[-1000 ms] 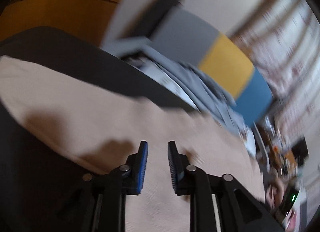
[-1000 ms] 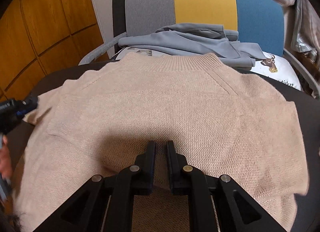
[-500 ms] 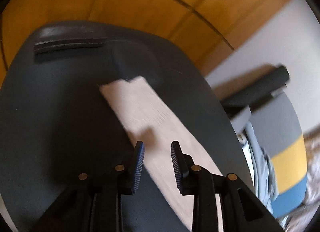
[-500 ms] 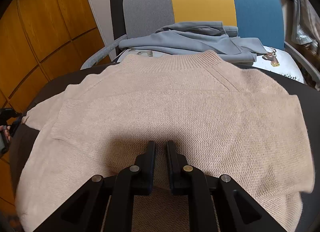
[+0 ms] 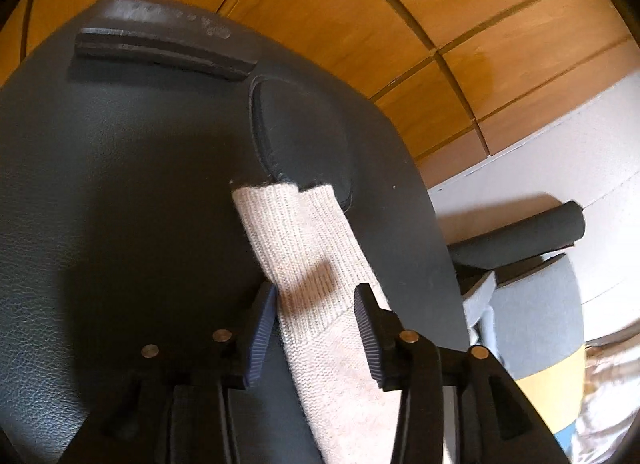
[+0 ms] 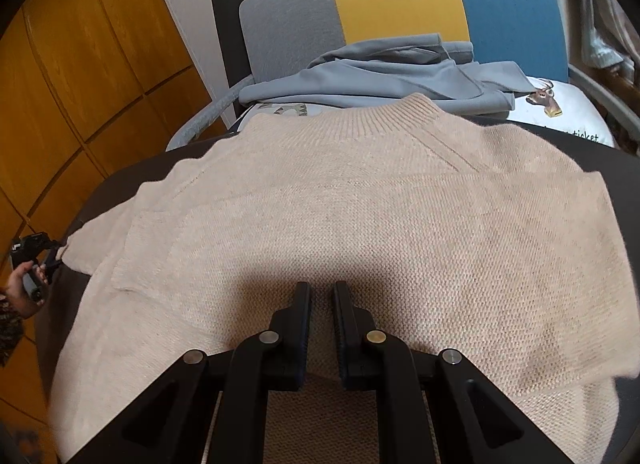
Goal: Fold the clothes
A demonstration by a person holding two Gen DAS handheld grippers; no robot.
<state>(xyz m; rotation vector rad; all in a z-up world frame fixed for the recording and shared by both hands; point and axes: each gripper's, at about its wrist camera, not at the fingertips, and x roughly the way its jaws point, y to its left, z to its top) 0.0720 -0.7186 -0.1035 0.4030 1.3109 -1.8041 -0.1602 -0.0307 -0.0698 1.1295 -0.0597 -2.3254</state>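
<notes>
Swung away from the sweater's body since a second ago, out to the left sleeve cuff (image 5: 292, 232). Left tool (image 5: 316, 304), jaws just opened to half width, straddling the cuff without pinching it. Right tool (image 6: 320, 300) narrow, clamped on the near fold of the beige sweater (image 6: 360, 204). Sweater spread on the dark worktop (image 5: 120, 184), collar far, right sleeve already folded in; left sleeve and final folds apparently left.
</notes>
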